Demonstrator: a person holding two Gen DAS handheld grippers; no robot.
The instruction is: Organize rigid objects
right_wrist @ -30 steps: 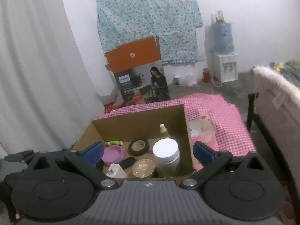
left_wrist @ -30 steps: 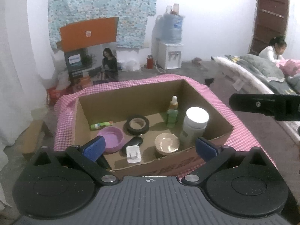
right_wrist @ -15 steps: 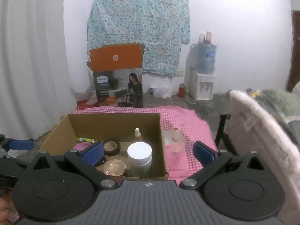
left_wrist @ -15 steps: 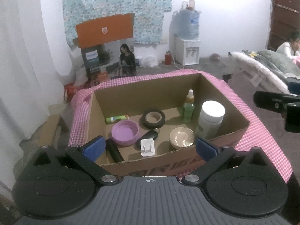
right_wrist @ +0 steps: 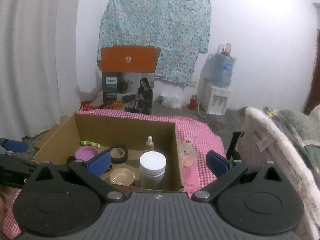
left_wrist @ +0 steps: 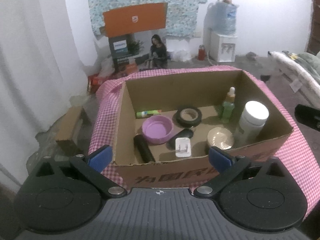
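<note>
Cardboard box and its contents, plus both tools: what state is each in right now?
Cardboard box: open-topped, on the pink checked cloth.
White-lidded jar: upright, lid on.
Green dropper bottle: upright, capped.
Purple bowl: right way up.
Tape roll: lying flat.
White charger: prongs up.
Left tool: open, holding nothing.
Right tool: open, holding nothing.

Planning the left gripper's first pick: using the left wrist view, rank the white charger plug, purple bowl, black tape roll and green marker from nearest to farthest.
From the left gripper:
1. White charger plug, box front, centre.
2. Purple bowl, mid-left.
3. Black tape roll, behind, centre.
4. Green marker, back left; close to the tape's depth.
</note>
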